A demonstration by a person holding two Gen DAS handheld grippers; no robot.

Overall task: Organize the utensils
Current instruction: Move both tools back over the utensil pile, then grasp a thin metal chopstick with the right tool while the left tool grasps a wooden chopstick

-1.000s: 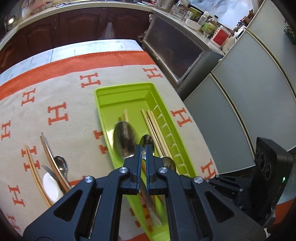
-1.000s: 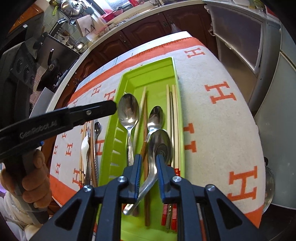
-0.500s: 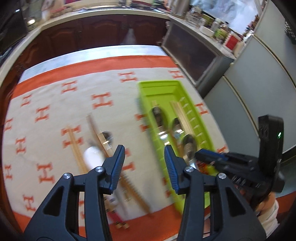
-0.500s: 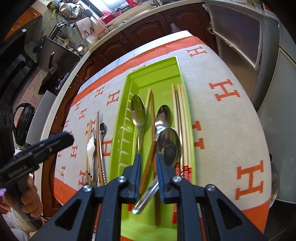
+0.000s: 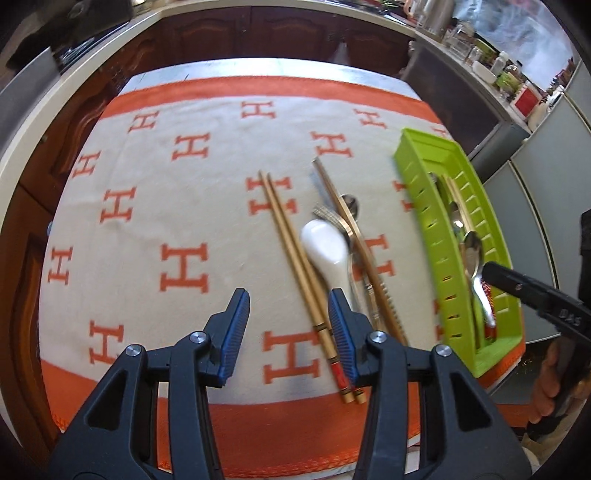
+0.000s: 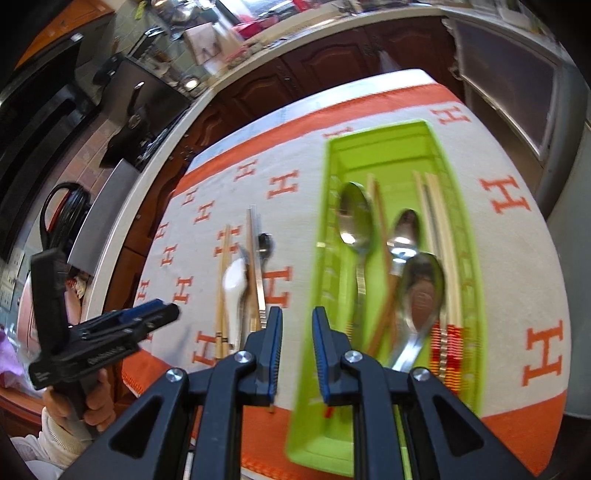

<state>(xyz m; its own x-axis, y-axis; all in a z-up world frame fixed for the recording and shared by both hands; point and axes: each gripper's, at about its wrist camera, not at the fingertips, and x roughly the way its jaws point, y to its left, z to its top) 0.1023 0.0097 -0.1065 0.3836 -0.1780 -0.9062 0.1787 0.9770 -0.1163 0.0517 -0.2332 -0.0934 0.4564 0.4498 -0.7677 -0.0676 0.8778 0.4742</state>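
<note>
A green tray [image 5: 439,258] [image 6: 317,295] lies at the cloth's right and holds three metal spoons [image 6: 421,291] and several chopsticks [image 6: 439,221]. Left of it on the cloth lie a pair of wooden chopsticks [image 5: 291,247], a white ceramic spoon [image 5: 327,247], a small metal spoon [image 5: 351,206] and a metal utensil [image 5: 332,218]. My left gripper [image 5: 288,325] is open and empty, above the cloth's near edge just left of the loose pile. My right gripper [image 6: 297,350] is open and empty over the tray's near left wall.
The table carries a cream cloth with orange H marks [image 5: 184,266]. Dark wooden cabinets [image 5: 258,33] run behind it. A grey cabinet [image 5: 546,177] stands to the right. A stove and kettle [image 6: 62,206] stand left of the table in the right wrist view.
My left gripper has opened and swung left from the tray to the loose utensils. My right gripper has let go of the spoon, opened, and shifted left to the tray's left wall.
</note>
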